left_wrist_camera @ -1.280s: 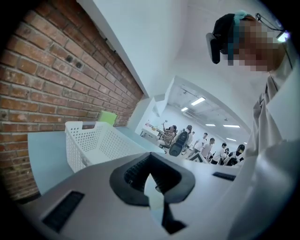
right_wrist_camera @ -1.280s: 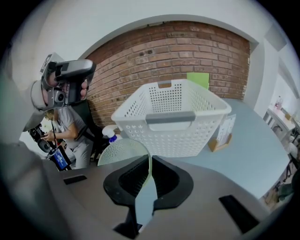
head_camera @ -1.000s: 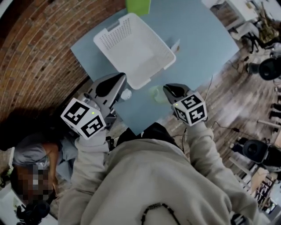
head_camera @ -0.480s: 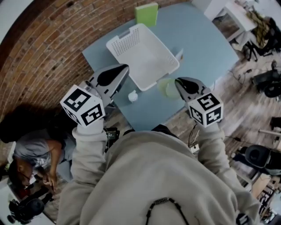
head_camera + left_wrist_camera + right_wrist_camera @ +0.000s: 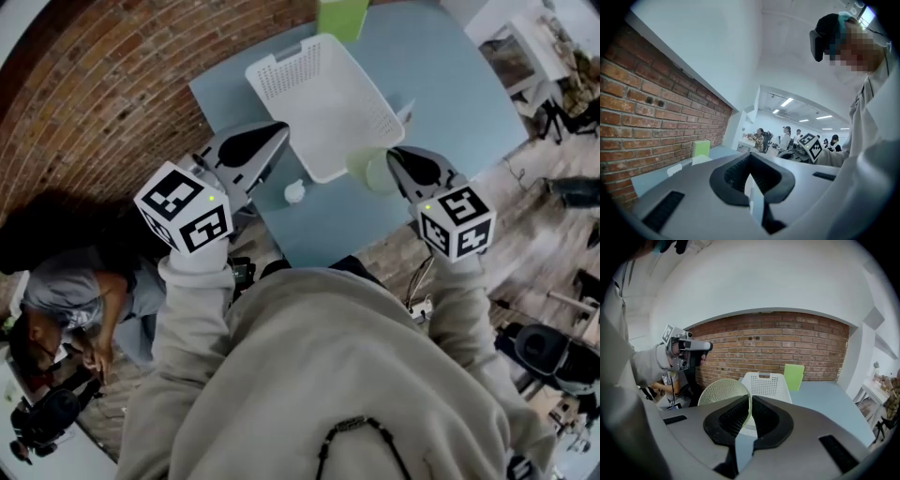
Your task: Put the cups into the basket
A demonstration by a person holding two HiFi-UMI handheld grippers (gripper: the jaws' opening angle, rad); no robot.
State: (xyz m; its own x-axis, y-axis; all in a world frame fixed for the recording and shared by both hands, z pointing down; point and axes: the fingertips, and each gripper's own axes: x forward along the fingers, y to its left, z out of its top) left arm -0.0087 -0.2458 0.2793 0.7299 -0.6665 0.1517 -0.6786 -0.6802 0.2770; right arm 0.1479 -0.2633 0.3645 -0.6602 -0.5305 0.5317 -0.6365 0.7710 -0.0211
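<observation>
- Surface [image 5: 450, 84]: blue, filling the upper centre of the head view. Its left edge ran along a brick wall [image 5: 103, 103]; its near edge passed just below the grippers. Bare room lay to the right of the basket and in a strip in front of it.
- Basket [image 5: 328, 112]: white, perforated, set diagonally, long axis from upper left to lower right, handle end at upper left, interior open.
- Left gripper [image 5: 751, 173]: at the basket's left side, jaws drawn nearly together to a thin slit, nothing between them.
- Right gripper [image 5: 749, 411]: at the basket's near right corner, jaws pinching the wall of the green cup.
- Green box [image 5: 342, 14]: upright at the far end of the basket, top centre.
- Green cup [image 5: 723, 392]: held edge-on by its wall, body extending left of the jaws, just outside the basket's near rim. Whether mouth or base faced the gripper's camera could not be told.
- White cup [image 5: 294, 192]: small, on the surface by the basket's near corner, between the grippers and close to the near edge.
</observation>
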